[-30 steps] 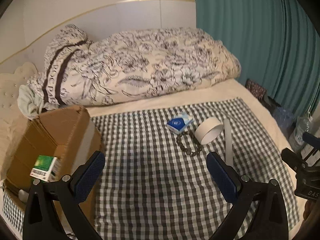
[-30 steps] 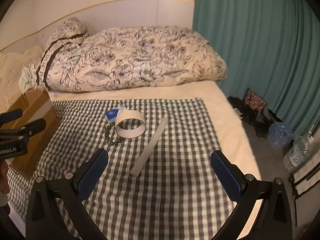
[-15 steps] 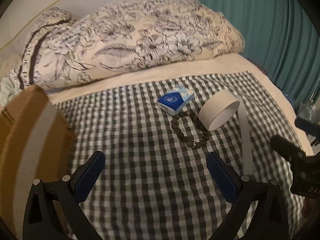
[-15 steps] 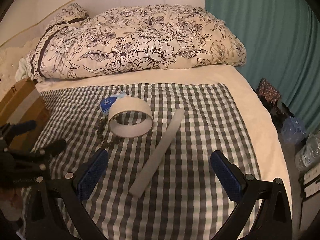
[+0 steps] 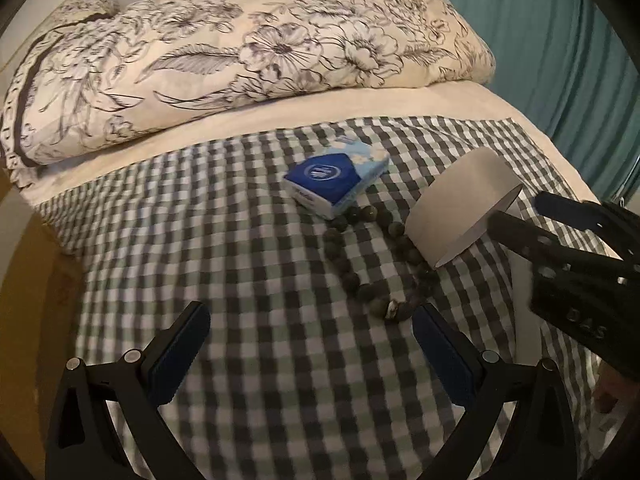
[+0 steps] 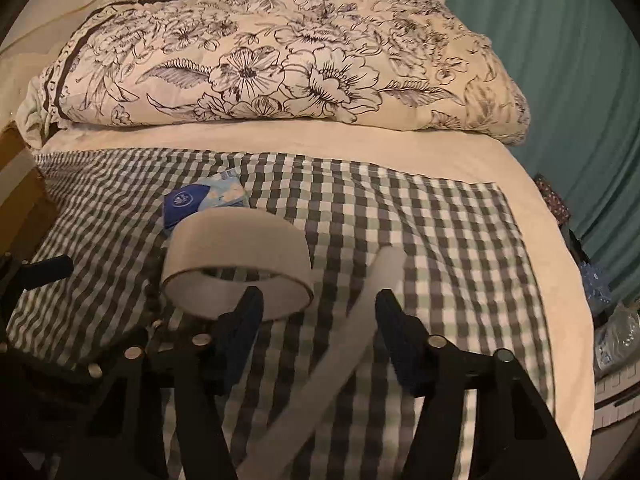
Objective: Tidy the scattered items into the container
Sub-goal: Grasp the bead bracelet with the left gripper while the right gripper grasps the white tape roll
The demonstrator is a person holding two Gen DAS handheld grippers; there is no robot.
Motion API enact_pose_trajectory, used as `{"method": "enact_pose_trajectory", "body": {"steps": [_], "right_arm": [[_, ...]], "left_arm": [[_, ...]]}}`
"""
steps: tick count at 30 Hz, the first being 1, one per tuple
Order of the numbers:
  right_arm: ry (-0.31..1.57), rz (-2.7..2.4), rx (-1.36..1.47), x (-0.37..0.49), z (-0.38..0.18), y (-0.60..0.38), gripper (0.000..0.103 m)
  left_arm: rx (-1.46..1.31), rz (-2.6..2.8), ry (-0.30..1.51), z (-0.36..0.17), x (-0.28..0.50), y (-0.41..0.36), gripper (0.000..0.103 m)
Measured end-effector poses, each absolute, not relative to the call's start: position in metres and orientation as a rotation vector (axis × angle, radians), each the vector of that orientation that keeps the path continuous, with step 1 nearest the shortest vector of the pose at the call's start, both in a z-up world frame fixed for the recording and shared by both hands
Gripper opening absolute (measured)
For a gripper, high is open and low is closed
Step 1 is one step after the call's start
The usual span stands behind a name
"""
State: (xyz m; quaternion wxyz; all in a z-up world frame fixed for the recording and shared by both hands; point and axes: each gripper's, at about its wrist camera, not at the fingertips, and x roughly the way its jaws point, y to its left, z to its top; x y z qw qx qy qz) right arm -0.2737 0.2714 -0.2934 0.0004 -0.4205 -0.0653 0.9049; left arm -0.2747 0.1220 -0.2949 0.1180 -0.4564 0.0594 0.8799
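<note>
On the checked cloth (image 5: 248,264) lie a blue tissue pack (image 5: 336,178), a string of dark beads (image 5: 360,276), a white cardboard ring (image 5: 460,208) and a long white strip (image 6: 340,356). My left gripper (image 5: 310,336) is open and empty, just short of the beads. My right gripper (image 6: 320,312) is partly closed but still open, its fingers on either side of the strip, beside the ring (image 6: 236,268). It also shows in the left wrist view (image 5: 520,216). The pack (image 6: 200,200) lies behind the ring. The cardboard box (image 6: 16,184) is only an edge at the left.
A flowered duvet (image 5: 240,52) is heaped along the back of the bed. A teal curtain (image 6: 560,60) hangs at the right. Bags and a plastic bottle (image 6: 612,336) lie on the floor beyond the bed's right edge.
Both grippers have moved forward and down to the items. The right gripper has narrowed around the strip. The box has slid out of the left view.
</note>
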Motion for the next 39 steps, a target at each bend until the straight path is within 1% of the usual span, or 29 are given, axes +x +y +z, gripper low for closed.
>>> {"method": "enact_pose_trajectory", "body": {"steps": [1,2,3,8,11,19,20,21,22,23,24,25,26,27,28,29,39], "right_arm": [[-0.213,2.842,-1.327,-0.278,-0.296,0.271,0.039],[-0.221,2.842,-1.328,-0.280,-0.299,0.272,0.020],[-0.222,2.842,-1.327,-0.282,-0.300,0.273,0.007],[-0.180,2.852,-1.256,-0.280,-0.295,0.286,0.004],[-0.173,2.851,-1.221,-0.275,-0.288,0.294,0.003],[-0.116,2.855,-1.172,-0.260,-0.273,0.309,0.003],[-0.112,2.856,-1.169,-0.259,-0.272,0.309,0.003],[-0.110,2.858,-1.165,-0.257,-0.270,0.308,0.003],[-0.108,2.860,-1.160,-0.255,-0.269,0.308,0.003],[-0.107,2.859,-1.158,-0.253,-0.268,0.308,0.003],[-0.102,2.858,-1.159,-0.252,-0.268,0.308,0.003],[-0.096,2.856,-1.162,-0.251,-0.267,0.309,0.003],[-0.092,2.853,-1.164,-0.249,-0.266,0.309,0.003],[-0.089,2.850,-1.165,-0.247,-0.264,0.309,0.003],[-0.088,2.849,-1.163,-0.245,-0.262,0.308,0.003],[-0.086,2.848,-1.159,-0.242,-0.260,0.308,0.003],[-0.083,2.855,-1.106,-0.204,-0.225,0.302,0.003]], "left_arm": [[-1.334,2.568,0.177,-0.296,-0.278,0.126,0.103],[-1.332,2.562,0.182,-0.298,-0.281,0.130,0.103],[-1.329,2.556,0.187,-0.298,-0.283,0.134,0.103],[-1.325,2.528,0.213,-0.305,-0.295,0.153,0.103],[-1.331,2.526,0.219,-0.312,-0.302,0.161,0.103],[-1.355,2.542,0.115,-0.322,-0.318,0.160,0.103],[-1.350,2.550,0.123,-0.322,-0.317,0.161,0.101],[-1.337,2.558,0.125,-0.322,-0.316,0.162,0.098],[-1.326,2.560,0.123,-0.321,-0.314,0.162,0.090],[-1.316,2.559,0.116,-0.321,-0.313,0.162,0.077],[-1.310,2.556,0.108,-0.320,-0.312,0.162,0.070],[-1.306,2.547,0.097,-0.318,-0.310,0.162,0.056],[-1.302,2.543,0.090,-0.317,-0.308,0.162,0.033],[-1.298,2.541,0.087,-0.315,-0.306,0.163,0.021],[-1.295,2.543,0.092,-0.312,-0.304,0.164,0.014],[-1.291,2.544,0.093,-0.310,-0.300,0.164,0.010],[-1.272,2.543,0.102,-0.282,-0.253,0.146,0.010]]}}
